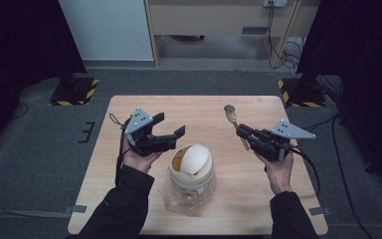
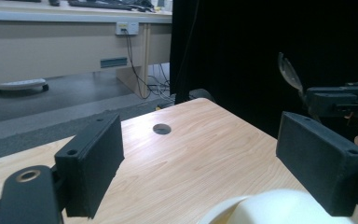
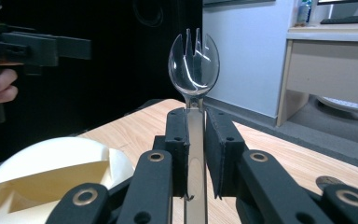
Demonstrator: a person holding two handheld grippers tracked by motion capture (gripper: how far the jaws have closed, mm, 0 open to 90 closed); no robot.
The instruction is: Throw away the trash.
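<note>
Gripping spork [image 3: 194, 60], right claw [image 3: 195, 140] mid-table.

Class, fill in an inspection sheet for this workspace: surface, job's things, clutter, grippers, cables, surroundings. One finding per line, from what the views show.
Surface: wooden table, light grain, round hole near its far edge.
Job's things: clear container with cream dome lid, flap tipped inward; clear plastic spork.
Clutter: nothing seen.
Grippers: left gripper open beside the lid, holding nothing; right gripper shut on the spork's handle, tines pointing away.
Cables: one cable trails from each gripper; more hang under the far desk.
Surroundings: grey carpet, black curtains either side, two hazard-striped stand bases.
</note>
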